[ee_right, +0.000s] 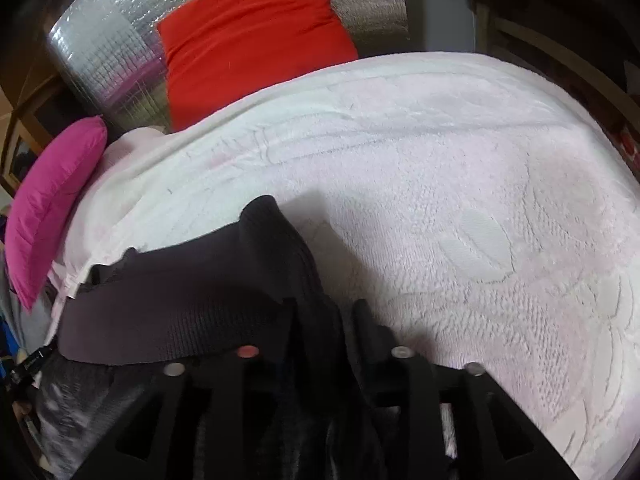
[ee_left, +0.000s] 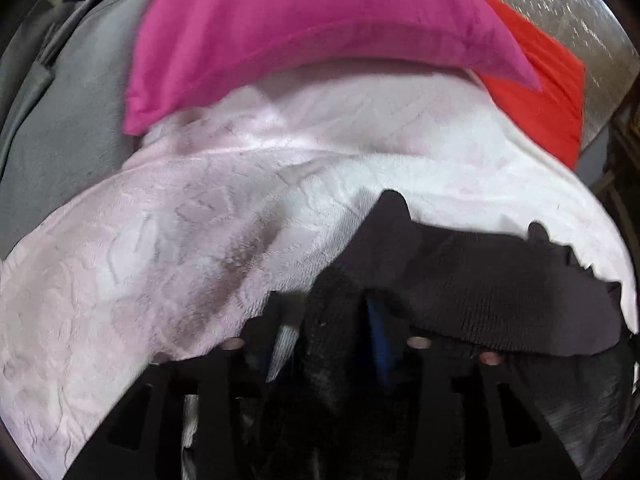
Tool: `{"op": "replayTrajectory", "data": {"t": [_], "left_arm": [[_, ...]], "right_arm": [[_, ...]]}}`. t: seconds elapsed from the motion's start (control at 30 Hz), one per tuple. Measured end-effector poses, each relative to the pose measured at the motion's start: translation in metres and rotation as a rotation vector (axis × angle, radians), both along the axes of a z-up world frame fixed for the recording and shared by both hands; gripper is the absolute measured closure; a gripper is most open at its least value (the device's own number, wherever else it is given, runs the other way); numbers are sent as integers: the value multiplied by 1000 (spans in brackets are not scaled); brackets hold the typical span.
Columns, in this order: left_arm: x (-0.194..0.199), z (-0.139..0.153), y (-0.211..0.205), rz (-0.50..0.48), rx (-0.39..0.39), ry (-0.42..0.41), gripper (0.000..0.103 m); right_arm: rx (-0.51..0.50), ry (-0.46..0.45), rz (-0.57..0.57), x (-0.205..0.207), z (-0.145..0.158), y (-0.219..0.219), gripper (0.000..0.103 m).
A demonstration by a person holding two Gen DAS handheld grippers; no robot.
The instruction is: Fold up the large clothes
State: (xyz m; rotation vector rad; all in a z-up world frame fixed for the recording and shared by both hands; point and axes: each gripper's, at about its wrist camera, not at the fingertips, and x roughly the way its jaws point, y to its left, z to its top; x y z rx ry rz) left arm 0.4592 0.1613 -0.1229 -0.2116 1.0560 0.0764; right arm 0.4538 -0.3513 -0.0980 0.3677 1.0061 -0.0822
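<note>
A black ribbed knit garment (ee_left: pixel 500 280) (ee_right: pixel 180 292) lies bunched on a pale pink plush blanket (ee_left: pixel 160 240) (ee_right: pixel 440 200). My left gripper (ee_left: pixel 326 304) points down at it. Its jaws stand apart with a fold of the garment between them, and a sliver of blanket shows beside the left finger. The rest of the garment drapes over the right finger toward the right. My right gripper (ee_right: pixel 326 308) also stands open around a raised fold. There the garment spills over its left finger and stretches away to the left.
A magenta pillow (ee_left: pixel 300 40) (ee_right: pixel 52 200) and a red pillow (ee_left: pixel 536 92) (ee_right: pixel 252 40) lie at the far end of the blanket against a silver foil panel (ee_left: pixel 560 0) (ee_right: pixel 108 52). Grey fabric (ee_left: pixel 72 120) lies beyond the blanket's left edge.
</note>
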Motion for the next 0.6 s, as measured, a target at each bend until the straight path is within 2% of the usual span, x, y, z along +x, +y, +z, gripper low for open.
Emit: {"op": "replayTrajectory", "data": {"t": [0.03, 0.1, 0.2, 0.33, 0.4, 0.47, 0.53, 0.6], "left_arm": [[-4, 8, 2, 13, 0, -14, 43], [-15, 30, 5, 41, 20, -66, 43], [-41, 66, 5, 68, 61, -172, 37], [-85, 90, -20, -3, 46, -246, 37], [-104, 87, -46, -53, 74, -259, 37], [-121, 75, -71, -100, 88, -244, 37], [-127, 54, -95, -151, 135, -188, 37], [-124, 33, -107, -154, 195, -129, 37]], "right_arm": [[-32, -8, -26, -6, 10, 0, 32], [-76, -79, -53, -22, 32, -1, 31], [-90, -150, -76, -48, 61, 4, 30], [-113, -226, 21, -81, 84, 43, 29], [-135, -239, 82, -94, 83, 73, 29], [-196, -215, 154, -102, 70, 109, 29], [-283, -180, 204, -102, 53, 135, 29], [-376, -129, 223, -98, 32, 152, 29]]}}
